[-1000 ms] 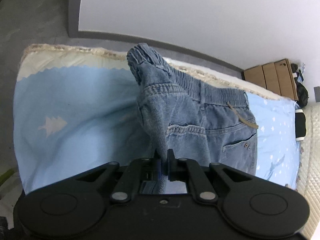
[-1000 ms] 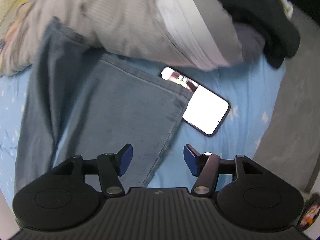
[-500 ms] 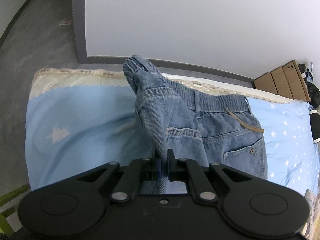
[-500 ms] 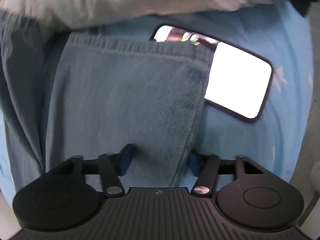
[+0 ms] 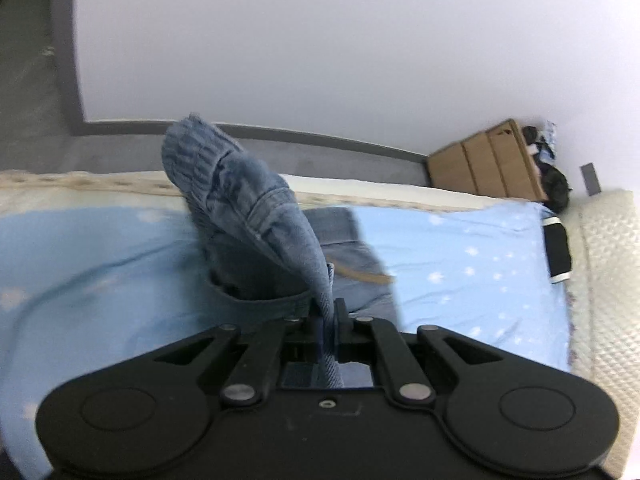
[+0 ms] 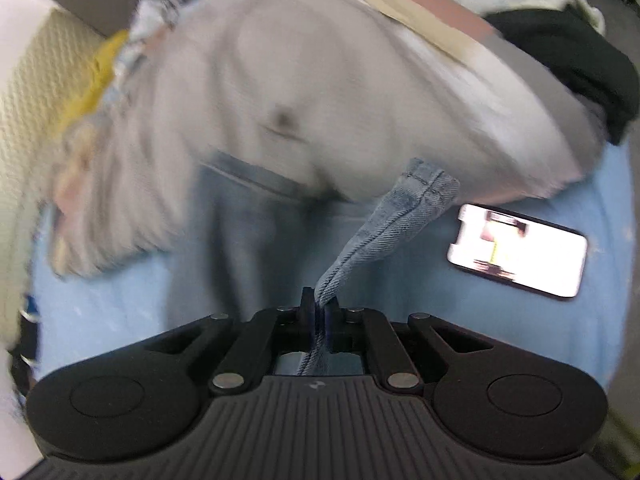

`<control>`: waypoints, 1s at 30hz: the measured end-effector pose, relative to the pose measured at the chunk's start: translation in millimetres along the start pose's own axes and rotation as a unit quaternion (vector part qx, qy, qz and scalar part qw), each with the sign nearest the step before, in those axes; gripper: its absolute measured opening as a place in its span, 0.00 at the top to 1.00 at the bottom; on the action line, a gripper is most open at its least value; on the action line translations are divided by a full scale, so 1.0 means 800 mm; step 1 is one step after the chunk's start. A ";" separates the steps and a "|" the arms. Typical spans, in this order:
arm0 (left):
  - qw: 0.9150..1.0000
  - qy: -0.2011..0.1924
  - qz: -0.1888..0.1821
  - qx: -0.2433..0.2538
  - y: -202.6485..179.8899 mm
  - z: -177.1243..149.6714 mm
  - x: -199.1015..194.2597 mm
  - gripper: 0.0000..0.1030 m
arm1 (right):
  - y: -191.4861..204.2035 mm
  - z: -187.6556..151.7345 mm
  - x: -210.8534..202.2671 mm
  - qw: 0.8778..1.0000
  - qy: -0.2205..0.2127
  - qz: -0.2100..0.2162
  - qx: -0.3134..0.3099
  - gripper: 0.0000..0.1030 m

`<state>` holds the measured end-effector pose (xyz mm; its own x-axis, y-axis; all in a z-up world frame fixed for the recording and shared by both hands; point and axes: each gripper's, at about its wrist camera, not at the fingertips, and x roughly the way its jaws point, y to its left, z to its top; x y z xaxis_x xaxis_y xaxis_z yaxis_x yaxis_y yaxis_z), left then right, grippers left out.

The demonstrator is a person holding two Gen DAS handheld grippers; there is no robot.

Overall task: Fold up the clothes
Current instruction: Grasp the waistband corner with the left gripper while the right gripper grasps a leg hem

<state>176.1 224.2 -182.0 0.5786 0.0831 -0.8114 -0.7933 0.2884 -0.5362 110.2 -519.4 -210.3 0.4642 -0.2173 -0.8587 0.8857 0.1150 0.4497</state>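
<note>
A pair of blue jeans (image 5: 256, 216) lies on a light blue bed sheet (image 5: 460, 264). My left gripper (image 5: 329, 308) is shut on the waistband end, which rises bunched above the bed. In the right wrist view my right gripper (image 6: 319, 304) is shut on the hem of a jeans leg (image 6: 404, 208), lifted off the sheet. The rest of the leg (image 6: 256, 216) trails blurred beneath a grey garment.
A lit phone (image 6: 520, 252) lies on the sheet right of the lifted hem. A heap of grey clothes (image 6: 320, 92) and a black garment (image 6: 572, 56) sit beyond it. Cardboard boxes (image 5: 484, 160) stand by the white wall (image 5: 320, 40). A black object (image 5: 556, 252) lies at the bed's right edge.
My right gripper closed on the jeans leg hem and lifted it off the sheet. My left gripper raised the waistband end higher, and the jeans bunched up beneath it.
</note>
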 end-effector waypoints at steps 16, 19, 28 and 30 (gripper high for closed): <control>0.994 0.062 0.033 0.079 -0.169 0.004 0.224 0.97 | 0.170 0.016 0.145 0.999 -0.022 -0.036 -0.029 0.96; 0.993 0.068 0.048 0.081 -0.179 0.003 0.253 0.96 | 0.188 0.018 0.161 0.998 -0.021 -0.039 -0.037 0.96; 0.985 0.083 0.089 0.121 -0.194 -0.009 0.315 0.94 | 0.221 0.011 0.225 0.993 -0.009 -0.069 -0.095 0.94; 0.983 0.080 0.093 0.139 -0.204 -0.014 0.314 0.90 | 0.223 0.011 0.231 0.991 -0.007 -0.065 -0.112 0.91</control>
<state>448.7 187.5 -300.8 0.3739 0.0141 -0.9274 -0.7874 0.5331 -0.3094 354.0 -547.6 -286.3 0.3474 -0.2586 -0.9014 0.9163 0.2979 0.2676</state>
